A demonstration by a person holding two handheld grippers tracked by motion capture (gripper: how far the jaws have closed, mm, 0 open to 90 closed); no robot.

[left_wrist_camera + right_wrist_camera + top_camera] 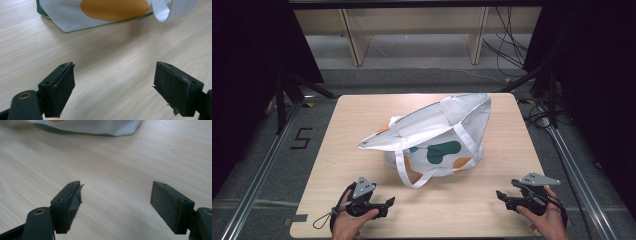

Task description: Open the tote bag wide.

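Note:
A white cloth tote bag (437, 135) with green and orange blobs stands slumped in the middle of the light wooden table (362, 120), its mouth gaping and one strap looping toward the front. My left gripper (388, 202) rests near the front left edge, held in a hand, jaws open and empty, pointing right. In the left gripper view its gripper (113, 87) faces the bag's orange patch (115, 8) and strap (161, 11). My right gripper (501, 196) sits at the front right, open and empty, pointing left. The right gripper view has its gripper (115, 206) facing the bag's bottom corner (100, 127).
Black curtains hang on both sides. Aluminium rails (257, 175) run along the floor by the table, with a "5" marking (301, 138) at the left. Wooden shelf legs (354, 42) and cables (507, 45) lie beyond the far edge. Bare tabletop lies between bag and grippers.

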